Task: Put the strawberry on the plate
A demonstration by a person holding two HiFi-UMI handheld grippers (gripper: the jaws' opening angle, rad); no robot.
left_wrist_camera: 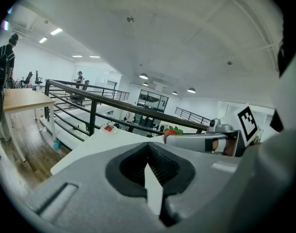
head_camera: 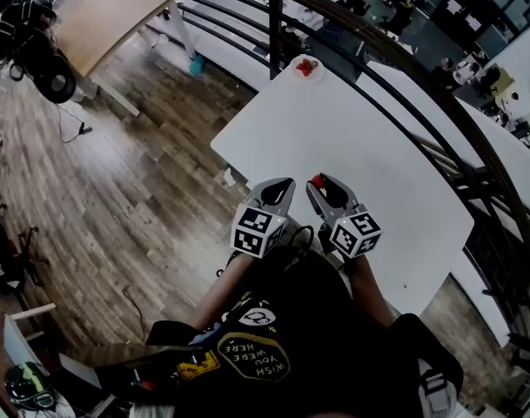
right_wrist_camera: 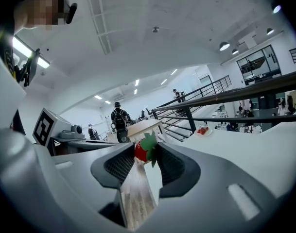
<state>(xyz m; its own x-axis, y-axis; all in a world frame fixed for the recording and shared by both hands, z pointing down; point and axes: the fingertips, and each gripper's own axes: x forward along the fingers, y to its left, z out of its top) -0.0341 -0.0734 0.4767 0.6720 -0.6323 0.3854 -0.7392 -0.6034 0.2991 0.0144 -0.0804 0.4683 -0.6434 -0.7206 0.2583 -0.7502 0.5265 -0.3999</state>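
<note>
A red strawberry with green leaves [right_wrist_camera: 143,151] sits pinched between the tips of my right gripper [right_wrist_camera: 147,155], held in the air over the near end of the white table [head_camera: 360,138]. In the head view it shows as a red spot [head_camera: 318,181] at that gripper's tip. A small white plate [head_camera: 307,69] with red strawberries on it stands at the table's far corner, well beyond both grippers; it also shows as the plate [right_wrist_camera: 202,130] and the plate [left_wrist_camera: 108,128]. My left gripper [head_camera: 282,185] hovers just left of the right one, jaws together and empty.
A black metal railing [head_camera: 395,50] runs along the table's far and right sides. Wood floor lies to the left, with a wooden desk [head_camera: 108,16] beyond it. The table's left edge [head_camera: 225,151] is close to the left gripper. People stand in the background.
</note>
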